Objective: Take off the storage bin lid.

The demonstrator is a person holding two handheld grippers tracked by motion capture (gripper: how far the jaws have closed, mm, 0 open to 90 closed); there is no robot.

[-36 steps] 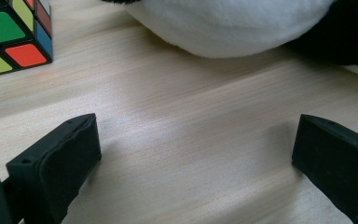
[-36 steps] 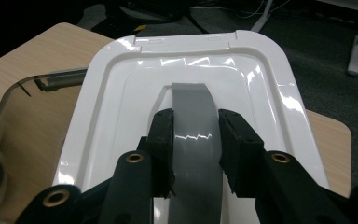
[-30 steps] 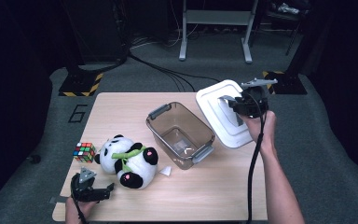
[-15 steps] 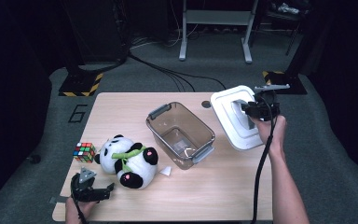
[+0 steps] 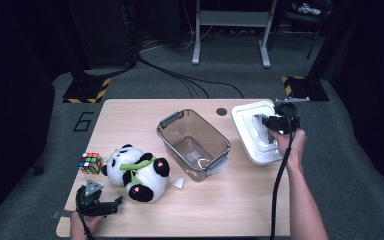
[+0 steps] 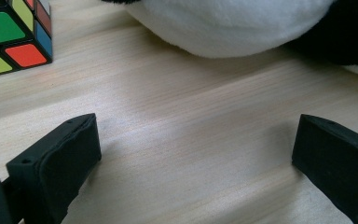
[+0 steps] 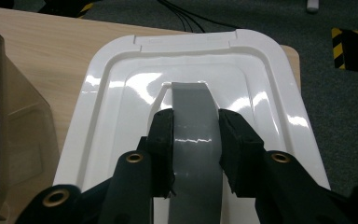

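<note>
Grey handle [image 7: 193,140] pinched firmly in right claw [image 7: 196,135], white lid [image 5: 250,125] carried by it at the bench's [image 5: 230,210] right edge, beside the open clear bin [image 5: 192,144]. Left claw [image 6: 191,154] gaping, empty, near plush panda [image 5: 135,172] and puzzle cube [image 5: 90,162]. Lid off; packing looks not yet begun.

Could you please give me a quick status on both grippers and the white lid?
Right gripper shut on lid handle, lid at table's right edge. Left gripper open, idle near panda. Open bin beside lid, nothing in the way.
</note>
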